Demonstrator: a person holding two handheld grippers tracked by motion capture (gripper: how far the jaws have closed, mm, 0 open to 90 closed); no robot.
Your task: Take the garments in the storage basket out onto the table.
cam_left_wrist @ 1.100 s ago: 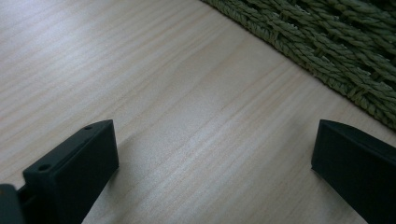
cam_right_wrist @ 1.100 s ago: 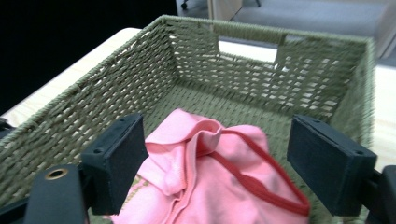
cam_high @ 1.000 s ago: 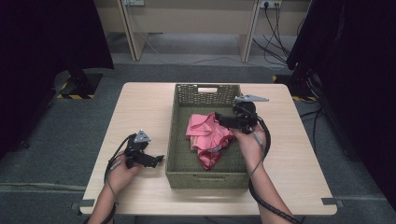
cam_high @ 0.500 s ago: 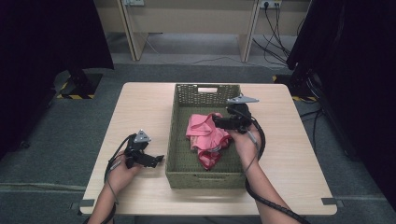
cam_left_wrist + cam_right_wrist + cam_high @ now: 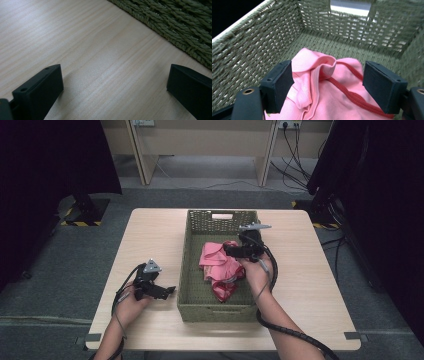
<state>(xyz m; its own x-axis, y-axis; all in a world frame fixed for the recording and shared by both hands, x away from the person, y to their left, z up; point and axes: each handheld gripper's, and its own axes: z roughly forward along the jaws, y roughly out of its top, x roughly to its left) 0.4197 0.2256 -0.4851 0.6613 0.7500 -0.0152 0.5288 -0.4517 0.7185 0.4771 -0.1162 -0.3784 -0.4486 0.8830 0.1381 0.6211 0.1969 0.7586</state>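
High view: right gripper (image 5: 231, 251) hangs open over the pink garment (image 5: 217, 262) inside the basket (image 5: 186, 265), holding nothing; left gripper (image 5: 170, 290) open beside the basket's left wall.

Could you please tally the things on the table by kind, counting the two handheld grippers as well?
Woven green basket: 1
Pink garment with red trim: 1
Handheld grippers, left gripper and right gripper: 2
Total: 4
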